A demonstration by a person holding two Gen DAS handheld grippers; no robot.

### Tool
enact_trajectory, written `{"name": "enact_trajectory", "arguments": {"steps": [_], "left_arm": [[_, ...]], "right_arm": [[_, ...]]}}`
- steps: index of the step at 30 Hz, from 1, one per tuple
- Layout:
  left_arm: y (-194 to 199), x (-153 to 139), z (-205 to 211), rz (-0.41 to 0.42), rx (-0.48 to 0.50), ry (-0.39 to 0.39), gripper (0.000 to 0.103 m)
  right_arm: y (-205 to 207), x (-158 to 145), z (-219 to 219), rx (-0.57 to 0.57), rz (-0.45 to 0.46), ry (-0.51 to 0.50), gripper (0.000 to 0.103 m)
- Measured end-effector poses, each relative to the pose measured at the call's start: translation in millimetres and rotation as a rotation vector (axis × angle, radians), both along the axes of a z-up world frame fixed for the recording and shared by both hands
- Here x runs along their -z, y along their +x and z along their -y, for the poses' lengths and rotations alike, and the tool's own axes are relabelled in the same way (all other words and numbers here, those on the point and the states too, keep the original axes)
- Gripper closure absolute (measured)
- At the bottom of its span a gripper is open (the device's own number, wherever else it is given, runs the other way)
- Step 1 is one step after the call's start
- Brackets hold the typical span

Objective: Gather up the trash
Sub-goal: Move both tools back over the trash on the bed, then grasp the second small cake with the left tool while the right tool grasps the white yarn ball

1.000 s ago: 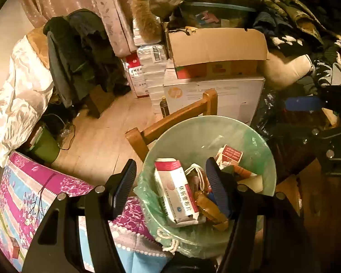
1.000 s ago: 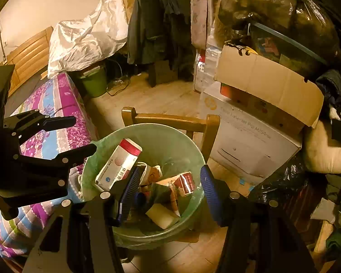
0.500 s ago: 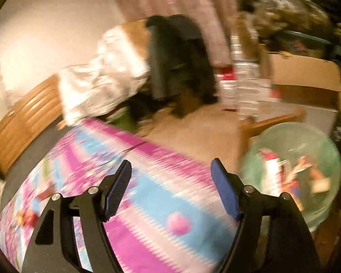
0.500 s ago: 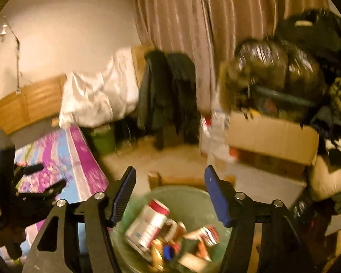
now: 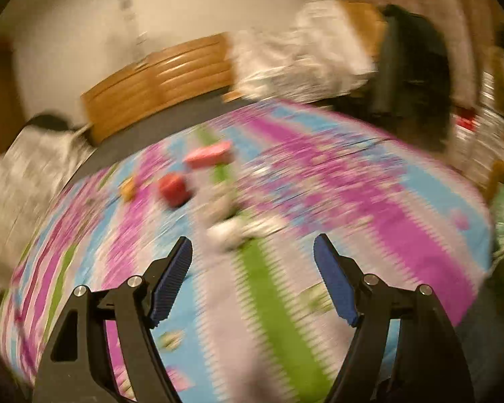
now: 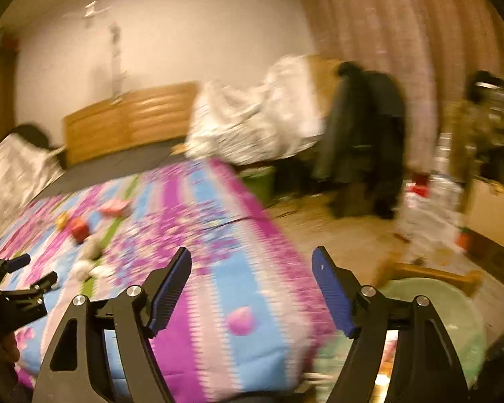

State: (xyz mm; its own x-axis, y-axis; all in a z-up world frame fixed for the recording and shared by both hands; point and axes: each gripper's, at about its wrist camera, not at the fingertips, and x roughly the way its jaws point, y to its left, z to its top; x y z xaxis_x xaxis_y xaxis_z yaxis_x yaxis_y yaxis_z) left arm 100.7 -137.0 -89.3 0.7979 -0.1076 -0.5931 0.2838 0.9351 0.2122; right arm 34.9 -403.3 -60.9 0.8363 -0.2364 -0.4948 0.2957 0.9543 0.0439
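Both views are motion-blurred. My left gripper (image 5: 253, 252) is open and empty above a bed with a pink, blue and green patterned cover (image 5: 369, 201). On the cover lie a pink packet (image 5: 209, 157), a red lump (image 5: 174, 186), a small yellow piece (image 5: 128, 188) and white crumpled scraps (image 5: 231, 228). My right gripper (image 6: 252, 263) is open and empty over the bed's near corner (image 6: 245, 268). The same litter shows at its left: the red lump (image 6: 79, 229) and the pink packet (image 6: 115, 207). The green-lined trash bin (image 6: 446, 309) sits low right. The left gripper (image 6: 27, 278) shows at the left edge.
A wooden headboard (image 5: 157, 80) stands behind the bed with white bedding (image 5: 302, 63) piled beside it. Dark coats (image 6: 366, 134) hang by the curtain (image 6: 403, 33). A wooden chair back (image 6: 429, 273) rises behind the bin. Boxes and bags crowd the right side.
Both grippers have swung left, away from above the trash bin and toward the bed. The bin has slid to the right edge of both views. Both jaws stay open.
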Motion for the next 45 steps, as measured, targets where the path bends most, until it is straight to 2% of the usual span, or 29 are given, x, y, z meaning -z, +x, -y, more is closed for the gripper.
{"name": "enact_trajectory", "arguments": {"steps": [6, 11, 15, 20, 23, 27, 29, 30, 31, 33, 35, 36, 37, 38, 45], "left_arm": [[-3, 16, -106, -0.043, -0.258, -0.056, 0.029], [2, 32, -157, -0.098, -0.347, -0.12, 0.028], [10, 39, -165, -0.101, -0.339, -0.17, 0.024], [36, 57, -152, -0.103, -0.297, -0.156, 0.021], [54, 70, -150, -0.144, -0.3, -0.14, 0.021], [70, 81, -155, -0.201, -0.296, -0.17, 0.021], [73, 85, -159, -0.227, -0.295, -0.202, 0.034], [76, 90, -164, -0.26, -0.297, -0.233, 0.05], [77, 93, -166, -0.279, -0.287, -0.265, 0.059], [73, 93, -167, -0.268, -0.275, -0.287, 0.061], [68, 91, -166, -0.264, -0.253, -0.285, 0.063], [64, 90, -167, -0.266, -0.248, -0.293, 0.064], [62, 89, -169, -0.273, -0.248, -0.304, 0.064], [56, 87, -171, -0.283, -0.254, -0.319, 0.064], [18, 73, -183, -0.301, -0.278, -0.333, 0.064]], "right_arm": [[78, 31, -89, -0.26, -0.114, 0.001, 0.026], [128, 70, -153, -0.463, -0.219, 0.001, 0.022], [180, 98, -189, -0.603, -0.294, -0.034, 0.014], [240, 121, -201, -0.685, -0.371, -0.025, 0.012], [277, 133, -210, -0.725, -0.415, 0.011, 0.012], [309, 148, -219, -0.765, -0.459, 0.005, 0.012], [316, 159, -226, -0.796, -0.5, -0.003, 0.013], [316, 164, -228, -0.798, -0.511, -0.02, 0.015], [315, 171, -232, -0.799, -0.529, -0.05, 0.024], [308, 172, -234, -0.789, -0.504, -0.078, 0.033], [299, 168, -230, -0.774, -0.485, -0.042, 0.06], [293, 166, -227, -0.76, -0.481, -0.025, 0.067], [287, 164, -224, -0.744, -0.477, -0.013, 0.082], [281, 162, -220, -0.731, -0.474, 0.006, 0.092], [218, 156, -201, -0.656, -0.455, 0.139, 0.095]]}}
